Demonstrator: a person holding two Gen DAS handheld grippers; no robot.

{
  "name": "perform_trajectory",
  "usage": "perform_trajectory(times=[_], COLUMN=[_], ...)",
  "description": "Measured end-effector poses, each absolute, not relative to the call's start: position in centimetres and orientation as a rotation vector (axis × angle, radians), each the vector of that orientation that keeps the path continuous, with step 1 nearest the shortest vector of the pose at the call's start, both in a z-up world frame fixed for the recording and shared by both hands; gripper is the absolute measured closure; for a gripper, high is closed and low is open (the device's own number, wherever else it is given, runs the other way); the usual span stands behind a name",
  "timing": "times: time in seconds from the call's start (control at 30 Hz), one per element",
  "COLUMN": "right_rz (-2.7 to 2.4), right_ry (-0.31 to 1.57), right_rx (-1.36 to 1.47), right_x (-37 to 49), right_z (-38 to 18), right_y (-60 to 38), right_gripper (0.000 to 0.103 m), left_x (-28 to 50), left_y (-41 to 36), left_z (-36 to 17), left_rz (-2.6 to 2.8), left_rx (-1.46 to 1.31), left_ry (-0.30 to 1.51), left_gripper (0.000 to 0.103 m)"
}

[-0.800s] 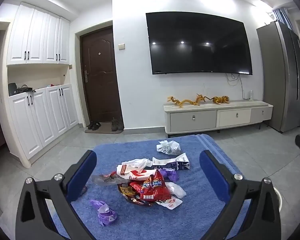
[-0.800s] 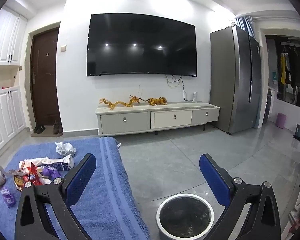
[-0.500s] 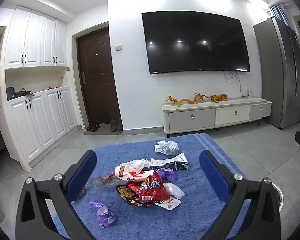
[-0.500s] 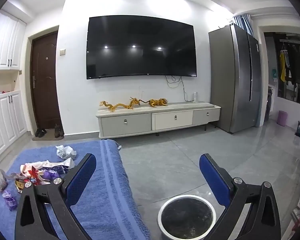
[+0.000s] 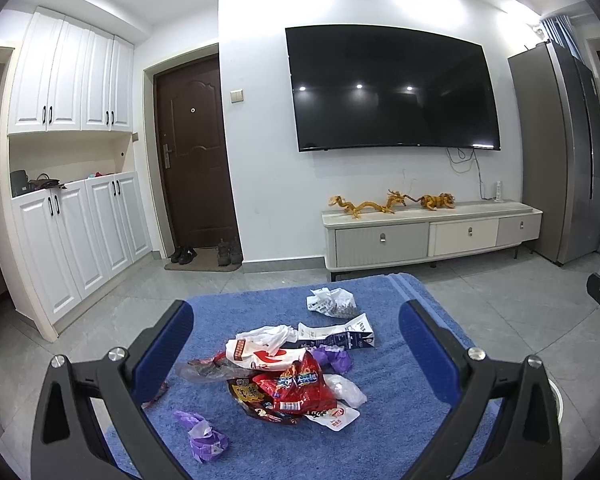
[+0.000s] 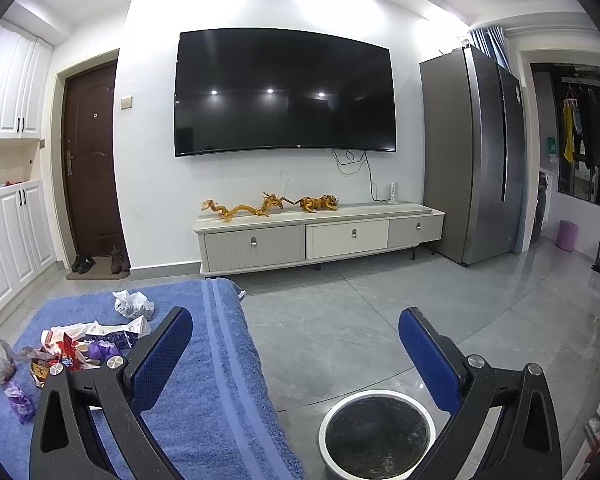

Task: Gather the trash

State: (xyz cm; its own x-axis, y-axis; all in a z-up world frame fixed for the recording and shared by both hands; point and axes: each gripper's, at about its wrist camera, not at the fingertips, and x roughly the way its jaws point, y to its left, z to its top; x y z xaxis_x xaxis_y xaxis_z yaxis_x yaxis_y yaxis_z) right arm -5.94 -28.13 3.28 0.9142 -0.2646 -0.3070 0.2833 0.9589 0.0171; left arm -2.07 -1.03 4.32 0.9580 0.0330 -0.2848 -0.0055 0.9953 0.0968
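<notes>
**Inspector A:** Hovering over the litter, the left hand-held gripper [image 5: 296,354] has its jaws spread wide and holds nothing. The trash pile [image 5: 284,376] lies on the blue towel [image 5: 400,432], with the red snack wrapper [image 5: 296,388] near its middle. A crumpled white bag [image 5: 332,303] sits apart at the far side; a purple scrap [image 5: 204,436] lies near and to the left.

**Inspector B:** And the right hand-held gripper [image 6: 296,354]?

**Inspector A:** Likewise wide and empty, poised above the trash bin [image 6: 376,436], which stands on the floor [image 6: 360,320] just beside the towel's right edge. The arrangement probably serves a short carry: one side picks, the bin waits alongside.

**Inspector B:** Clearances?

**Inspector A:** The towel has bare margin to the right of the pile. The floor between towel and TV cabinet [image 6: 320,236] shows open room. The pile's wrappers overlap, so a single closing may, in the inspector's judgement, lift more than one piece or drag a neighbour toward the edge.
</notes>
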Motion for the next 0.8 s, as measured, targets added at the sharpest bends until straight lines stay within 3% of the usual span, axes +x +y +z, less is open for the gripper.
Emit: perform_trajectory(times=[0.8], right_rz=[-0.289], right_ry=[0.348], right_rx=[0.07], right_x=[-4.4], right_z=[3.0], right_y=[-28.4], right_gripper=[0.0], left_x=[0.0], left_y=[-1.4], left_z=[3.2], left_rz=[-0.038], left_rx=[0.074], left_ry=[0.352], left_gripper=[0.0])
